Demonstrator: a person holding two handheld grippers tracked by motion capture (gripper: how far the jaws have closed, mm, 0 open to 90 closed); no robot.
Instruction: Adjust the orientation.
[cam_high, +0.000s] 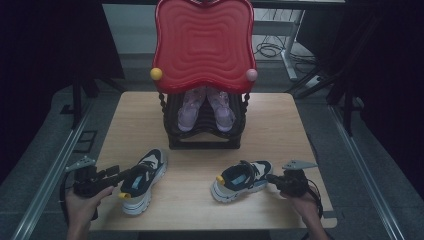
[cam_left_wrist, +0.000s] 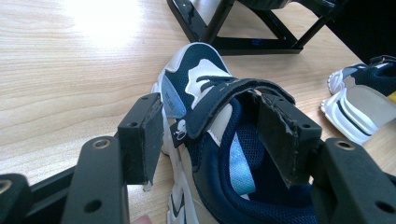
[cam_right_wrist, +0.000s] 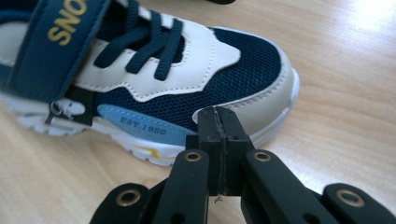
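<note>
**Rack and Chair Beyond the Tongs**

A black shoe rack (cam_high: 204, 135) stands on the wooden table (cam_high: 280, 120) well ahead of both tongs, between them. A pair of pink sneakers (cam_high: 206, 109) sits inside. A red chair back (cam_high: 203, 42) rises behind.

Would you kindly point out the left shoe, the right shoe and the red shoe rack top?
left shoe (cam_high: 145, 180), high view, on its tongue.
right shoe (cam_high: 240, 180), high view, on its opening.
red shoe rack top (cam_high: 204, 42), high view, on its ridged middle.

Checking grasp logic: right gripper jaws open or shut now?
Shut. The right gripper has its two pads pressed flat together with nothing between them, tips against the toe side of the right-hand shoe.
</note>
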